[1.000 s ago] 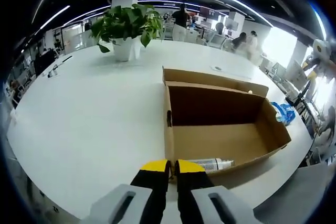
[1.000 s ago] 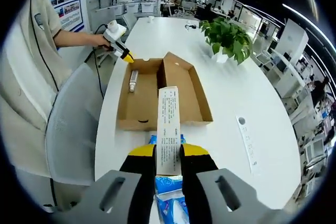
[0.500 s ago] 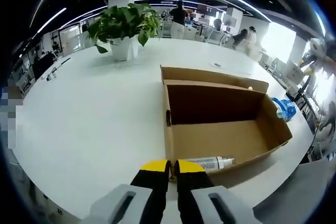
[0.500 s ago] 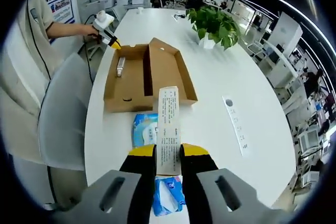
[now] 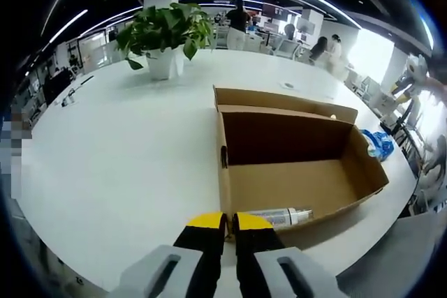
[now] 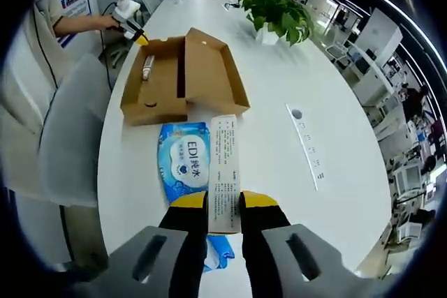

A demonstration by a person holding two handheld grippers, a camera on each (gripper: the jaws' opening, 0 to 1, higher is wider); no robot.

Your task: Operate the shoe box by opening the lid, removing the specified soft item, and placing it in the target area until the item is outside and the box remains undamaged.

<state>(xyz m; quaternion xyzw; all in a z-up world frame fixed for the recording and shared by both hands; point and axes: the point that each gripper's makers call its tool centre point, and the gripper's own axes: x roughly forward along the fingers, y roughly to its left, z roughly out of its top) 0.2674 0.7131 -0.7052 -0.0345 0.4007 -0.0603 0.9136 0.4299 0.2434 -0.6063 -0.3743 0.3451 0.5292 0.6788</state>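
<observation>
Jaws of the right gripper are clamped on a tall white printed card/leaflet, held upright over the white bench. Just beneath and left of it, the blue-and-white soft wipes pack lies flat on the bench, outside and just in front of the open brown cardboard shoe box, lid folded back. A second bit of blue packet is seen under the jaws; what it is can't be told.

Left gripper jaws are pressed together, nothing seen between them, tips resting at the near wall of the box w/ a white tube/bottle lying inside along that wall.

Judged: soft item is already out; the placing step is nearly done. For a clean finish, the card should be lowered slowly, kept level, and let go only once over the target area, well apart from the box edge so the cardboard isn't knocked. The left gripper should be kept steady against the box wall w/o pushing, so the wall isn't creased.

Further off, a green potted plant stands on the bench.
</observation>
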